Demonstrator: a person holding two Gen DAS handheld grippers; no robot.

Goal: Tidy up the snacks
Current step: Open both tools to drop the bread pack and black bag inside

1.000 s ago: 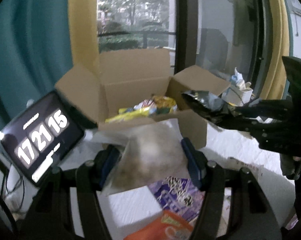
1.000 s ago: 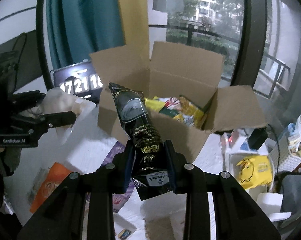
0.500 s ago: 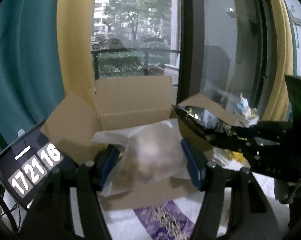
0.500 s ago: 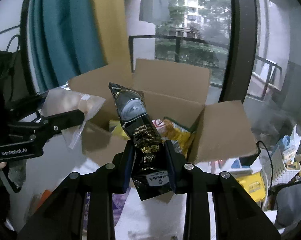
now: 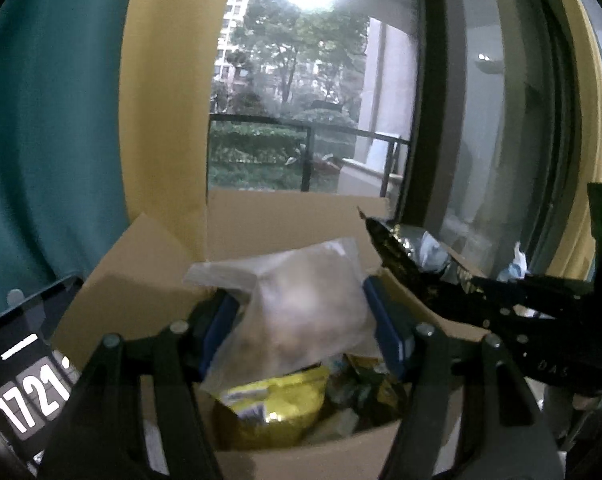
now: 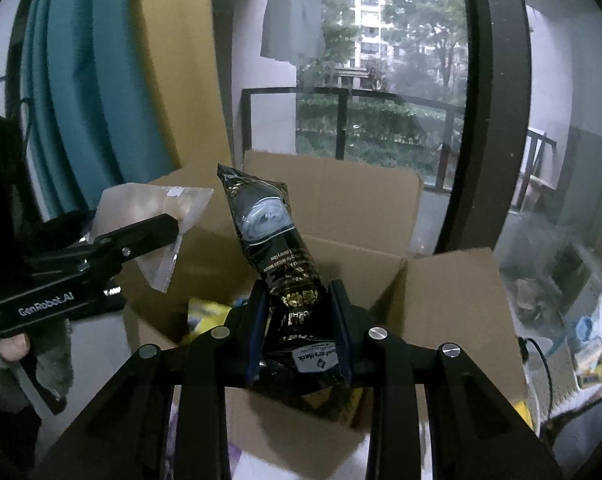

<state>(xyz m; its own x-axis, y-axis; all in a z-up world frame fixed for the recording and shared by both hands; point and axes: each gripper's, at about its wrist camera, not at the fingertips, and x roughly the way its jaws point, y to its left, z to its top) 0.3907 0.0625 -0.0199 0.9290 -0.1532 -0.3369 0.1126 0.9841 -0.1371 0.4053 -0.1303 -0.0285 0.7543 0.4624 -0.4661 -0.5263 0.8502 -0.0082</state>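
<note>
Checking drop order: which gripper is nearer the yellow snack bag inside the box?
Left. The left gripper hangs right above the yellow snack bag; the right gripper sits toward the cardboard box's other side.

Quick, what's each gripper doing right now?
Left gripper: shut on the clear bag.
Right gripper: shut on the black bag.

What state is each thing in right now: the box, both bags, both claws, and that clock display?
Cardboard box: flaps open, snacks already inside.
Clear bag: clamped in the left claw, hanging over the box opening.
Black bag: clamped upright in the right claw, over the box.
Yellow packet: lying inside the box.
Clock display: switched on, digits partly cut off.
</note>
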